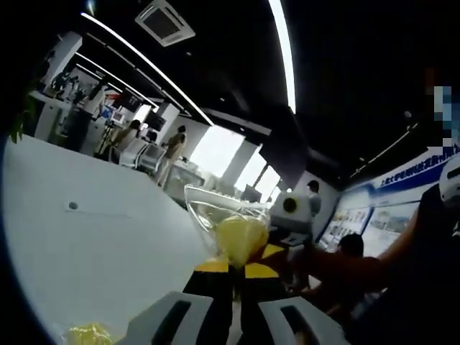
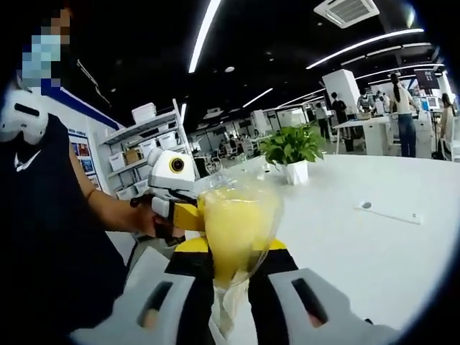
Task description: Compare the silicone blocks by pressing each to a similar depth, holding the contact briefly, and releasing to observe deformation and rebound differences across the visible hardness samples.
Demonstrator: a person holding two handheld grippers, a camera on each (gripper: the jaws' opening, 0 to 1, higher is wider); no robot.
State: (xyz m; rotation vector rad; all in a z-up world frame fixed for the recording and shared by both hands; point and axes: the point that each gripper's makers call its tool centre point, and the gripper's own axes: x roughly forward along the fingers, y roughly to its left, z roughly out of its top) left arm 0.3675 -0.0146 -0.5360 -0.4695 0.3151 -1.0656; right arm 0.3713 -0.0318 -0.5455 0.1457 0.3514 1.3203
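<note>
Holding a clear bag between both claws, well above the white surface (image 2: 374, 251), the person is at a handling step, not a pressing step. The surface runs wide and bare on the far side of the bag; a small round fitting (image 1: 72, 205) sits in it, and a potted plant (image 2: 293, 152) stands toward its far edge.

The clear bag (image 1: 215, 215) contains a yellow block (image 1: 241, 238), which appears to be one of the silicone samples. In the right gripper view the same yellow block (image 2: 233, 230) hangs inside the clear bag (image 2: 241, 198) directly above the right claw (image 2: 230, 287), whose jaws are drawn close together and pinch the lower, gathered end of the bag. In the left gripper view the left claw (image 1: 233, 277) stands with its jaws near together at the foot of the bag; whether it truly clamps the plastic cannot be told. The left claw (image 2: 188, 215) also shows beside the bag, touching its side.

A second yellow piece (image 1: 90, 334) lies on the surface at its near edge, apart from the bag.

Judgement: no sample is yet laid out for comparison. The next move calls for freeing the block from the bag, one claw anchoring the plastic while the other opens or draws it off, then setting the block flat on the surface.
</note>
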